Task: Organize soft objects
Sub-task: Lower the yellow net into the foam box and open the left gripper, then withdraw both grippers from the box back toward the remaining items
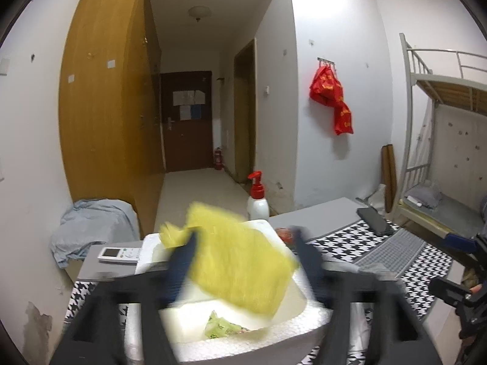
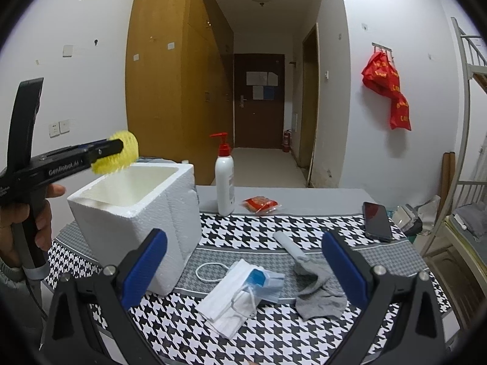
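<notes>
A yellow foam net sleeve [image 1: 240, 258] hangs over the open white foam box [image 1: 307, 307]. My left gripper [image 1: 243, 252] has its fingers spread, and the blurred sleeve lies between them, touching the left finger. In the right wrist view the left gripper [image 2: 117, 149] is above the box rim [image 2: 131, 203] with the yellow sleeve [image 2: 124, 149] at its tip. A green packet [image 1: 220, 328] lies inside the box. My right gripper [image 2: 243, 261] is open and empty above white and blue face masks [image 2: 240, 292] and a grey sock [image 2: 319, 292].
On the houndstooth mat [image 2: 274, 334] lie a white elastic loop [image 2: 211, 272], a white roll [image 2: 287, 245], a phone [image 2: 377, 220], a red snack packet [image 2: 260, 203] and a pump bottle [image 2: 224, 179]. A remote [image 1: 120, 254] lies left of the box. A bunk bed [image 1: 441, 152] stands right.
</notes>
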The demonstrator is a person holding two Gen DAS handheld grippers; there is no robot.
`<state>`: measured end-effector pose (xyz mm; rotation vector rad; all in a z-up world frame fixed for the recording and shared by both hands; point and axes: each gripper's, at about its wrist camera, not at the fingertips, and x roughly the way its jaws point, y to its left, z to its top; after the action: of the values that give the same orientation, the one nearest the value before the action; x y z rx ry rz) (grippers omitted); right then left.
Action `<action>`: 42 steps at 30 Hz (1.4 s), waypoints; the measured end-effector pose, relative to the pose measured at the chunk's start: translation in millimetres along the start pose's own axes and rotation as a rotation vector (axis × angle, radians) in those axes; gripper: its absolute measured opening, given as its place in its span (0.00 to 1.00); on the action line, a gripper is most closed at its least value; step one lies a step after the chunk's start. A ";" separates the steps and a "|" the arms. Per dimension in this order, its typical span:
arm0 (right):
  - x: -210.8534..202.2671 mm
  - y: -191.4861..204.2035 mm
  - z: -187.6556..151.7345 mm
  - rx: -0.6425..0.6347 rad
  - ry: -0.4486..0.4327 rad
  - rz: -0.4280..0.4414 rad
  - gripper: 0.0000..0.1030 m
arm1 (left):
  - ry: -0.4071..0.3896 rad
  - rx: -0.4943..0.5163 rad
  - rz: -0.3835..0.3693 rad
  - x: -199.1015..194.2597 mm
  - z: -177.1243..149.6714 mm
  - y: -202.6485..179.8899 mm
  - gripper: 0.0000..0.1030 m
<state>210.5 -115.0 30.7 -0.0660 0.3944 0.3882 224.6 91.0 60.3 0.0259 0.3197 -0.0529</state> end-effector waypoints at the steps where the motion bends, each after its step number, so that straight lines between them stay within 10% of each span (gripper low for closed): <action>1: -0.2 -0.9 -0.2 0.003 0.000 0.000 1.00 | -0.013 -0.003 0.015 -1.9 -0.9 -0.3 0.91; 42: -41.9 -4.2 -7.1 -0.017 -0.075 0.043 1.00 | -0.069 -0.015 0.012 -66.3 -23.2 -39.5 0.99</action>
<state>173.9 -134.7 40.4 -0.0596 0.3191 0.4348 152.3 55.5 58.5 0.0107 0.2512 -0.0389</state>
